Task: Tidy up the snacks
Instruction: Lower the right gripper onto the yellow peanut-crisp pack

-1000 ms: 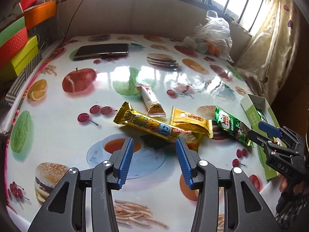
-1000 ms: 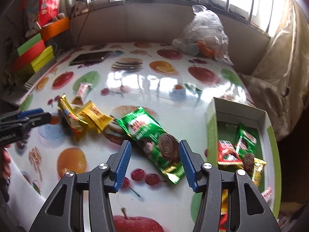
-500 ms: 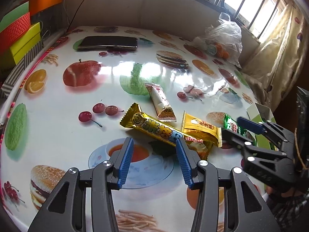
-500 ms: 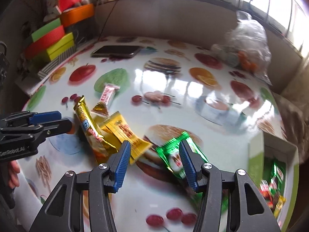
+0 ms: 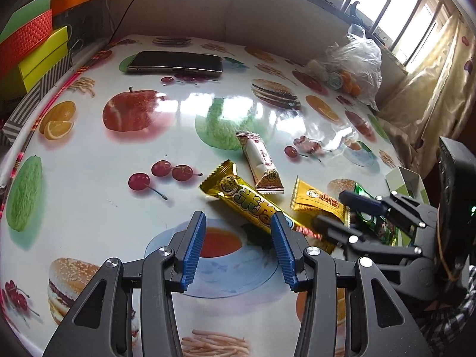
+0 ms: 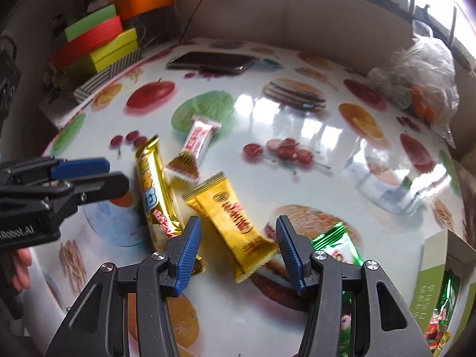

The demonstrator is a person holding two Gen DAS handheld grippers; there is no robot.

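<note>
Four wrapped snacks lie loose on the fruit-printed tabletop [image 5: 89, 160]: one long gold bar [image 6: 154, 190], one white-and-red bar [image 6: 195, 145] just beyond it, one yellow packet [image 6: 235, 223], and one green packet [image 6: 339, 244] nearest the box; the gold bar and the yellow packet lie side by side, the green one partly under the right tool; one open green-sided box [image 6: 431, 279] sits at the tabletop's right edge with several more wrappers inside, too cramped to count; the left gripper [image 5: 236, 244] hangs over the printed teacup, its jaws apart and empty, the gold bar's end by its right pad; the right gripper [image 6: 238, 253] has its jaws apart either side of the yellow packet's near end, not pressing it; one dark phone [image 5: 175, 64] and one clear plastic bag [image 5: 354, 65] lie at the far side.
</note>
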